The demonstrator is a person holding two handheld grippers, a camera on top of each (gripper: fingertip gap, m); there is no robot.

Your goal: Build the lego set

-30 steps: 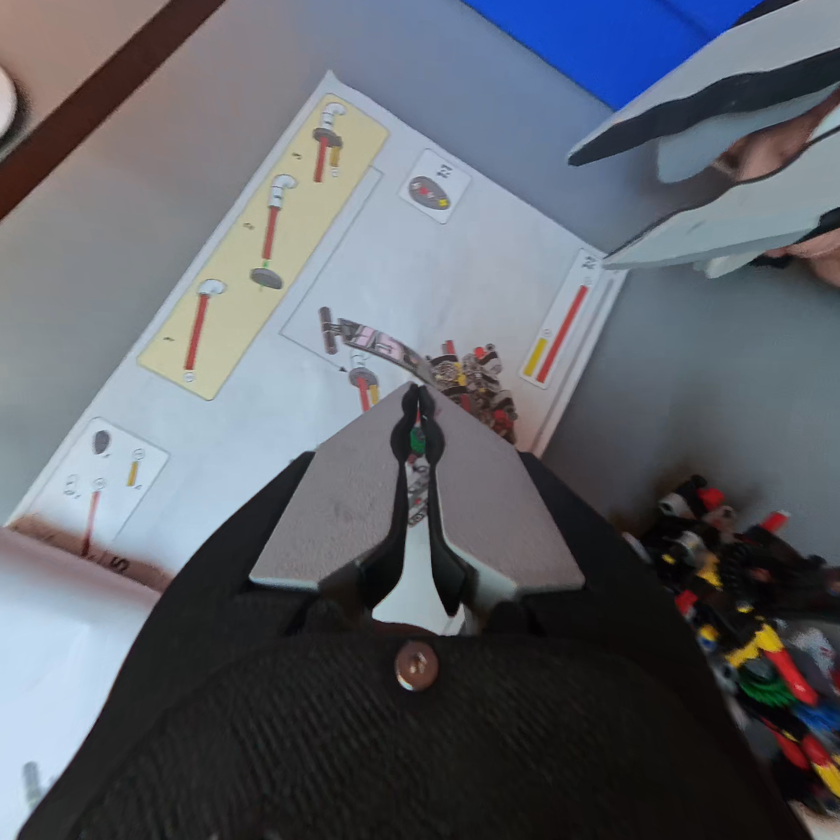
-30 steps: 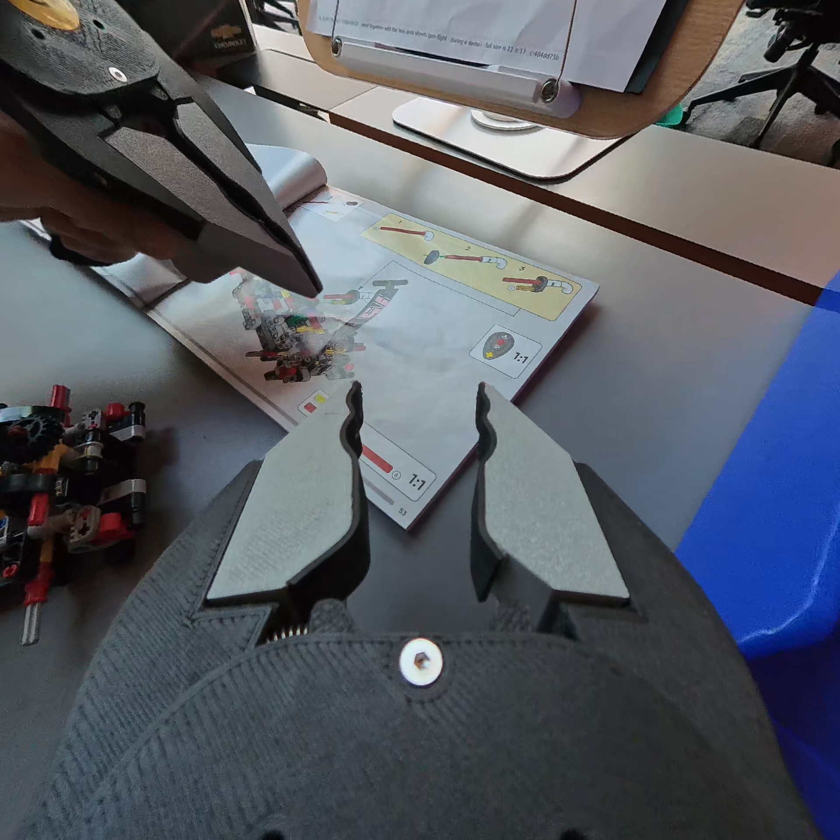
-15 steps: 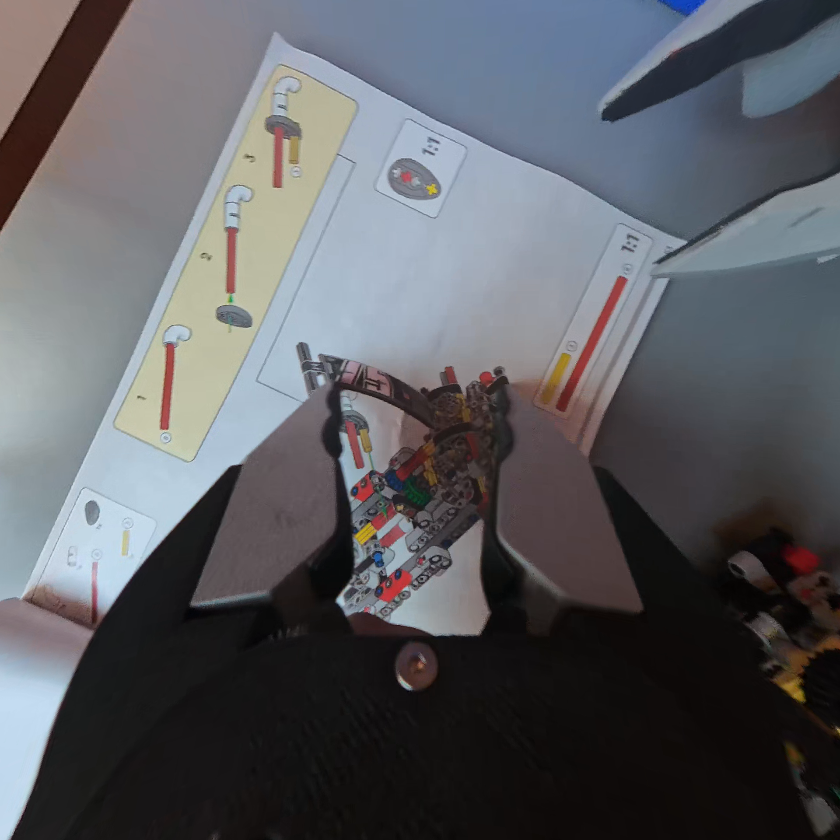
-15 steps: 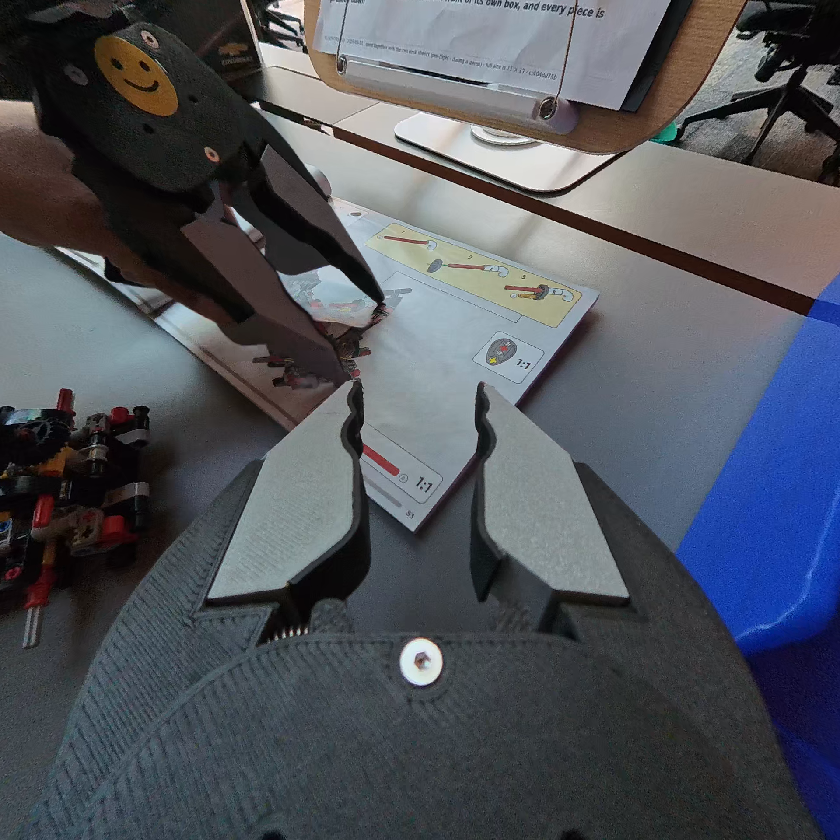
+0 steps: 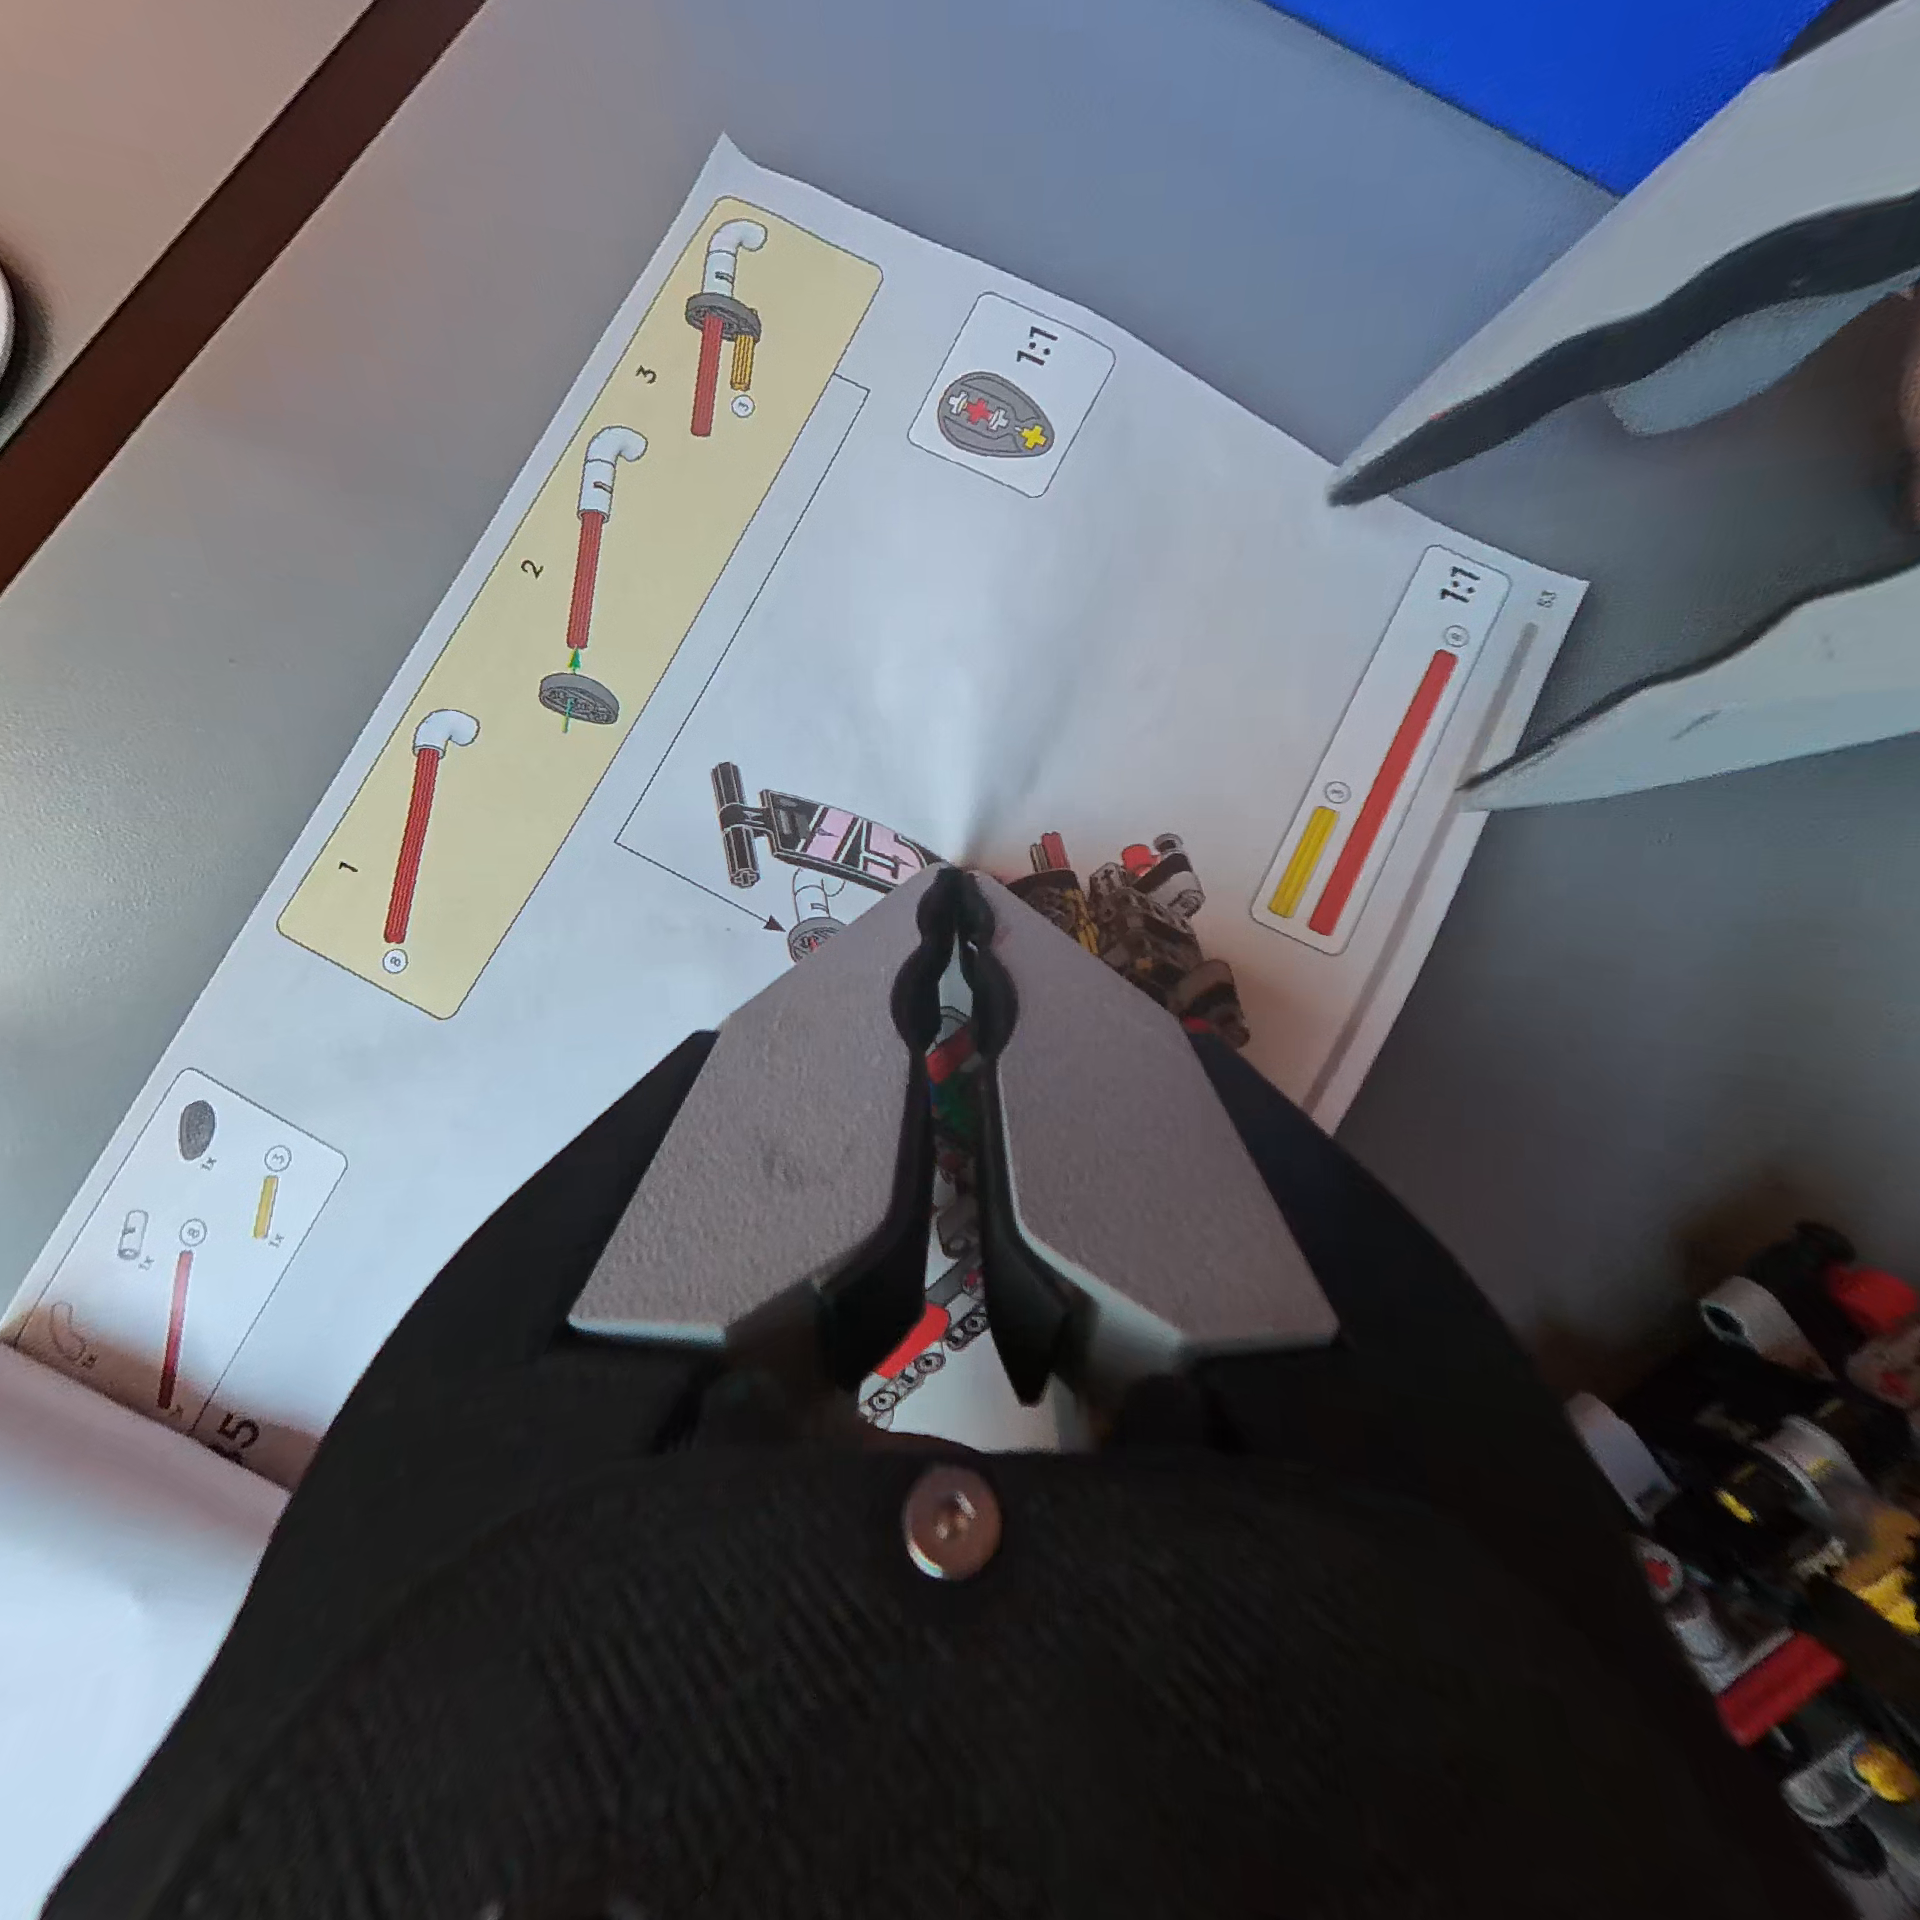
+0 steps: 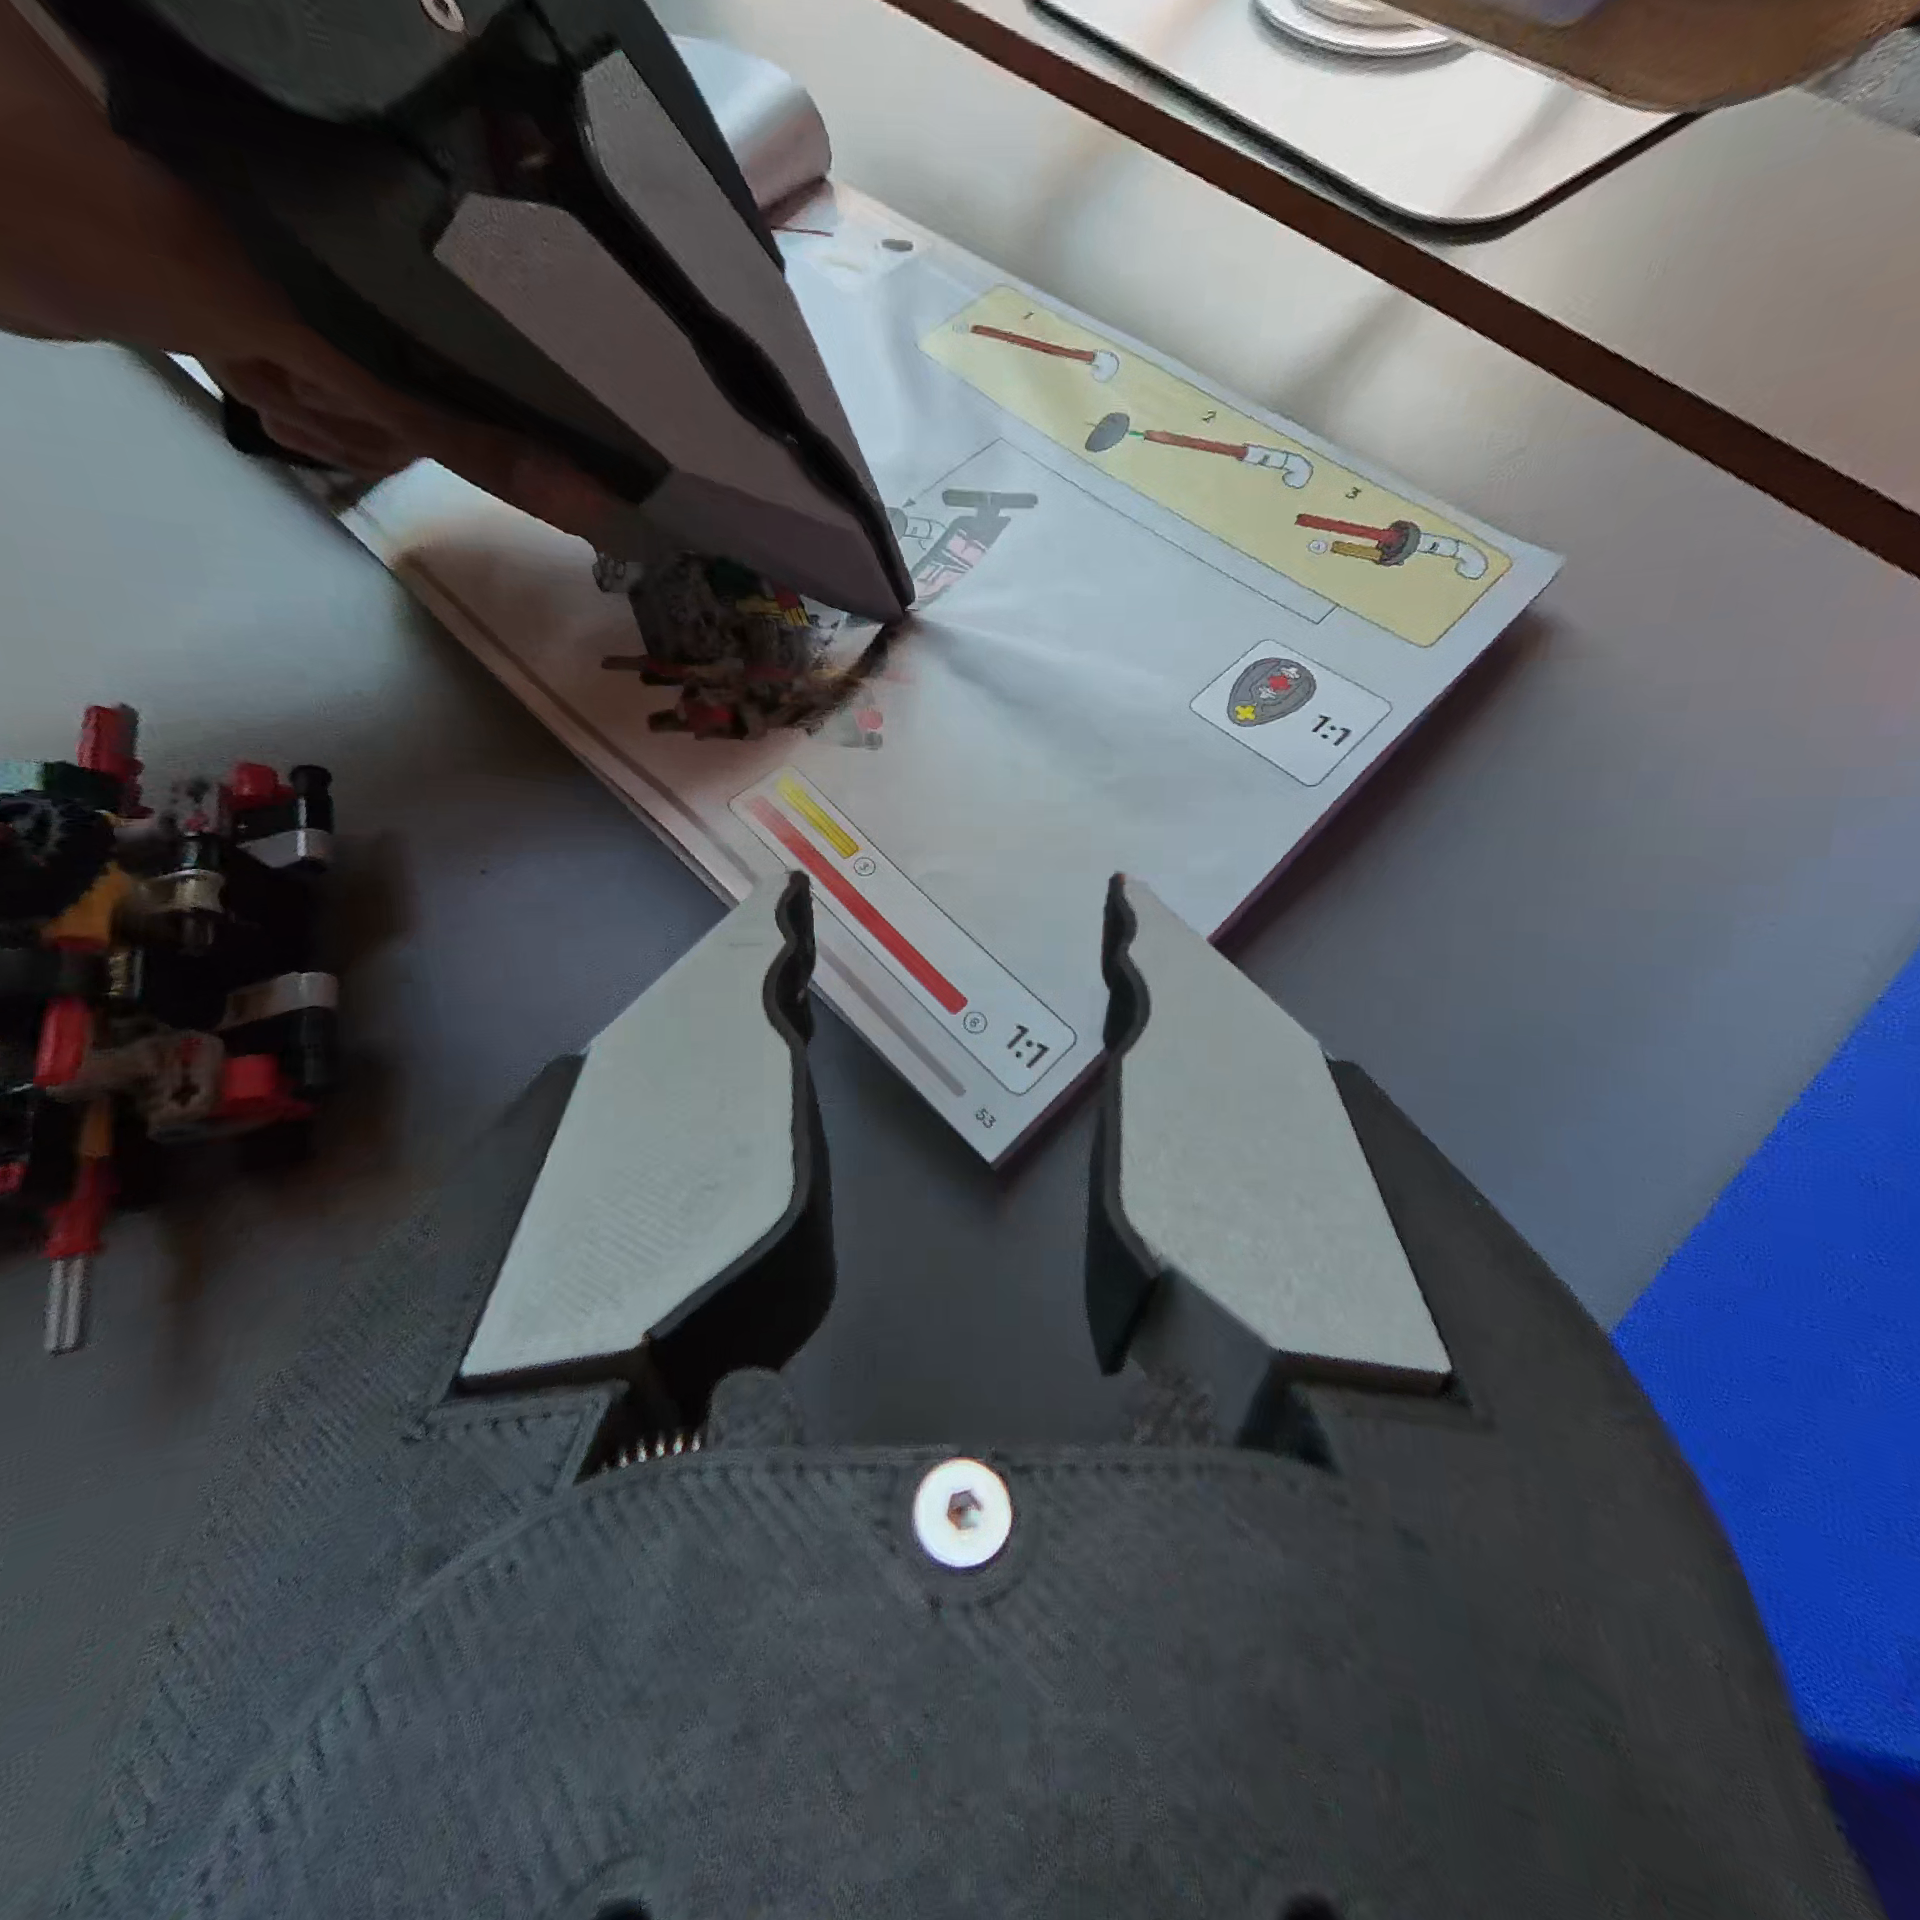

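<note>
An open instruction booklet lies on the grey table. My left gripper is shut with its tips pressed down on the right-hand page. The paper puckers in creases that radiate from the tips, so a pinch of the page is between the pads. The right wrist view shows the same: the left gripper comes down steeply onto the booklet, and the page wrinkles at its tip. My right gripper is open and empty, hovering just over the booklet's near corner. It also shows in the left wrist view.
A part-built model of black, red and yellow bricks stands on the table left of the booklet and shows in the left wrist view. A blue bin is at the right. A monitor base stands beyond a dark table seam. There is about 9 centimetres between the tips of the two grippers. My right tips are about 30 centimetres from the monitor base, my left tips only 25 centimetres.
My left gripper was shut above the page, opened wide over the printed model picture, then came down and shut on the page, which now puckers. My right gripper moved closer to the booklet's corner and opened slightly.
</note>
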